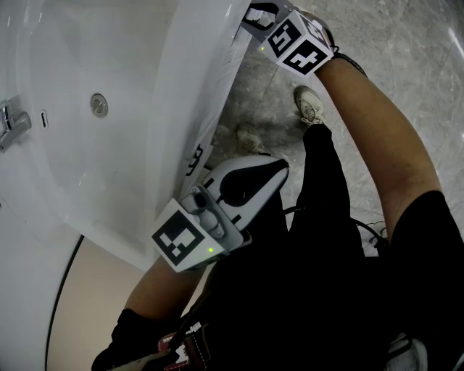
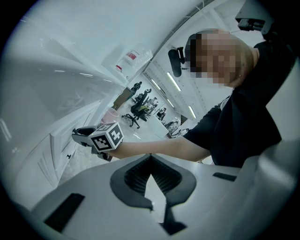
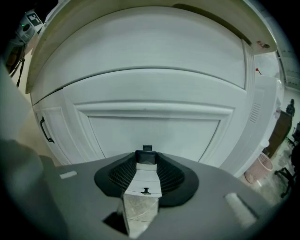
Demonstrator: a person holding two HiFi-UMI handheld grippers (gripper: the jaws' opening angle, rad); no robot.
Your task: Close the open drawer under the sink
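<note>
The white drawer front point(image 3: 154, 131) under the sink fills the right gripper view, a framed panel below a curved upper panel. My right gripper point(image 3: 146, 160) is up against it, jaws narrowed around a small black handle point(image 3: 146, 157) on the drawer. In the head view this gripper point(image 1: 255, 16) is tucked under the basin's front rim. The left gripper view shows it point(image 2: 79, 137) against the vanity front. My left gripper point(image 1: 279, 168) hangs in the air beside the sink point(image 1: 87, 167), away from the drawer. It point(image 2: 150, 157) is shut with nothing in it.
A faucet point(image 1: 11, 123) and drain point(image 1: 99, 105) are on the basin. A side cabinet door with a black bar handle point(image 3: 45, 129) stands left of the drawer. A pink bin point(image 3: 262, 165) sits on the floor at right. The person's shoe point(image 1: 312, 105) rests on the marble floor.
</note>
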